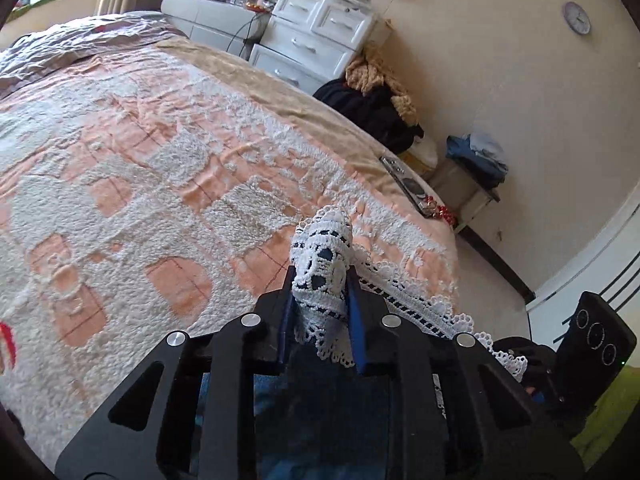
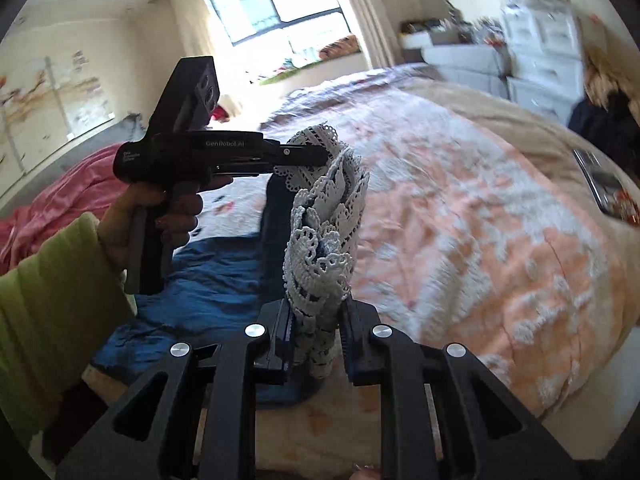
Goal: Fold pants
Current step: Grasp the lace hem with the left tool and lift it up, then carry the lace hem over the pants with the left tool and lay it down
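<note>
Pants (image 1: 320,272) with a white lace hem are bunched between the two fingers of the left tool (image 1: 320,300) in the left wrist view; the tool is clamped on that lace edge, and dark blue cloth shows through the holes. More of the lace trim runs off to the right, toward the right tool (image 1: 592,344), seen at the lower right edge. Below lies a bed (image 1: 140,168) with a peach and white textured blanket. A white chest of drawers (image 1: 316,36) stands beyond the bed, with a heap of dark clothes (image 1: 376,112) beside it and a round clock (image 1: 577,18) on the wall.

From the right wrist view, the right tool (image 2: 316,320) is closed on a gathered stretch of the same lace hem of the pants (image 2: 324,220), which rises from it to the left tool (image 2: 304,156), held level by a hand (image 2: 160,216) in a green sleeve. The blue body of the pants hangs down from both grips and rests on the bed (image 2: 480,220) at lower left. A pink cover (image 2: 60,204) lies at the far left, and a window (image 2: 272,4) lights the room behind.
</note>
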A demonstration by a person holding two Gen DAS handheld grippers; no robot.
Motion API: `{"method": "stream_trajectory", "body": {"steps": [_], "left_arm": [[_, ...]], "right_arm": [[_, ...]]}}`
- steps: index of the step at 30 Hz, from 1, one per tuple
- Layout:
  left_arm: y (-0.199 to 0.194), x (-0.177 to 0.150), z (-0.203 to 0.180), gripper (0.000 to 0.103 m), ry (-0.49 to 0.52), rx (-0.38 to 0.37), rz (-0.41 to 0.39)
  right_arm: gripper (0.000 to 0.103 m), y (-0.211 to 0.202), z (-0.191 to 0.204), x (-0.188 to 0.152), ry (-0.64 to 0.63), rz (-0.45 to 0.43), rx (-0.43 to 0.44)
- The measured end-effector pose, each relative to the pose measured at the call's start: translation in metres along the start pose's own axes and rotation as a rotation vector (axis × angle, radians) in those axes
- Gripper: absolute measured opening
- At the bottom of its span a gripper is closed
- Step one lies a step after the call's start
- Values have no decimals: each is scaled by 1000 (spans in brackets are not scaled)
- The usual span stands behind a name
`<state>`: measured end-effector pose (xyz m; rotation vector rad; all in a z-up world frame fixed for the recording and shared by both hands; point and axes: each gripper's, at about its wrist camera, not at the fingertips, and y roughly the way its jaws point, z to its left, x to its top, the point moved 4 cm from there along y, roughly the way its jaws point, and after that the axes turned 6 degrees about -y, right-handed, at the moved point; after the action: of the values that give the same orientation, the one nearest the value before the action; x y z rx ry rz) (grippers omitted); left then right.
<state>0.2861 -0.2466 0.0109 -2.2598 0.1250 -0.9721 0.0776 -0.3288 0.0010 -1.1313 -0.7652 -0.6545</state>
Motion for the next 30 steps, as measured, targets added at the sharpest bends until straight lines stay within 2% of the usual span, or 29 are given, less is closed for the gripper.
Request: {"method": "stream_trajectory", "body": {"steps": [2,5,11,14,15,19,21,24,27,28,29,30], "left_arm": [[-26,-7,4,15,-13,-2,-30],[-52,-24,17,15,-33,53,-30],[-87,-69,46,18,-125,180,-28],[-98,-88,67,29,-225,227,-45],[-103,-92,73,36,-267,232,-65],[-124,-105,94,68,-446,124,-132],[-128,-111,100,76,-503,89,-120],[-130,-118,107,80,-587,4,-120],[-124,-122,108,80,-599,57,-88],[-122,-123,107,73,-596,70,-82],[-119,-123,106,63,-589,89,-77],[-116,-123,107,41,-578,114,-67]], "right_arm": [[17,1,18,3,-62,-14,42],[17,5,48,3,-153,-8,116],[17,27,111,-11,-322,75,192],[17,43,137,-22,-389,125,192],[17,48,144,-25,-411,136,188],[17,62,169,-37,-480,164,191],[17,67,180,-44,-516,182,210],[21,73,194,-60,-601,220,209],[27,67,191,-57,-580,219,238],[34,63,187,-53,-544,221,268],[37,58,182,-49,-504,217,297],[46,53,176,-42,-460,200,320]]}}
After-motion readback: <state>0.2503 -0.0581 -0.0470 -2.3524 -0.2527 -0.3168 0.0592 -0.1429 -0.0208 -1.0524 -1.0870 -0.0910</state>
